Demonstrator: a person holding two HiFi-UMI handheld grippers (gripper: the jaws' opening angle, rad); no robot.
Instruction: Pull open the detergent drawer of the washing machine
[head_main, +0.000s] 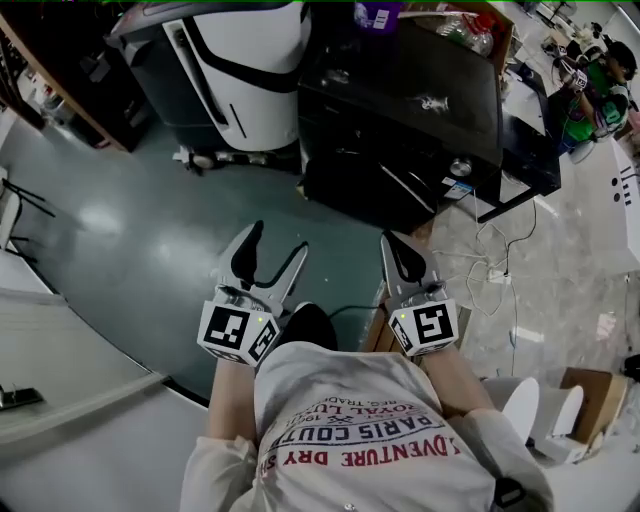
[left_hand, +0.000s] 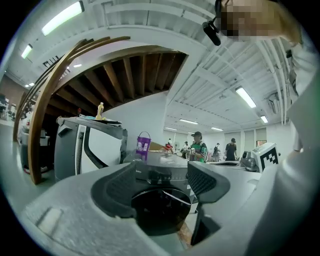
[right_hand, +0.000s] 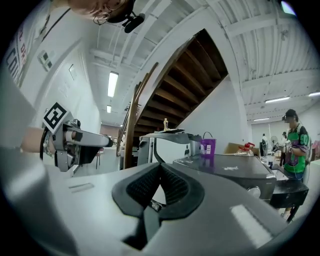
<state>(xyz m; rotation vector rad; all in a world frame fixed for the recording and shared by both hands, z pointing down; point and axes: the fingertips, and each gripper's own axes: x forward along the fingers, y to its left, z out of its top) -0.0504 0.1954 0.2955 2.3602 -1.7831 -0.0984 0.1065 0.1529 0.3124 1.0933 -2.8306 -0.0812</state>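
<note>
The black washing machine (head_main: 400, 110) stands ahead of me on the floor, its front panel with a silver knob (head_main: 460, 167) turned toward me. I cannot make out the detergent drawer as a separate part. My left gripper (head_main: 275, 242) hovers well short of the machine with its jaws wide apart and nothing between them. In the left gripper view, the round door (left_hand: 162, 215) shows between the open jaws of that gripper (left_hand: 162, 176). My right gripper (head_main: 396, 245) is shut and empty, also short of the machine. In the right gripper view, that gripper (right_hand: 160, 182) has the washing machine (right_hand: 235, 172) to its right.
A white and grey machine (head_main: 240, 70) stands left of the washer, and a purple bucket (head_main: 378, 15) sits behind it. Cables (head_main: 490, 270) trail over the floor at the right, near a cardboard box (head_main: 590, 395). People (head_main: 590, 90) work at the back right. A wooden staircase (left_hand: 100, 75) rises at the left.
</note>
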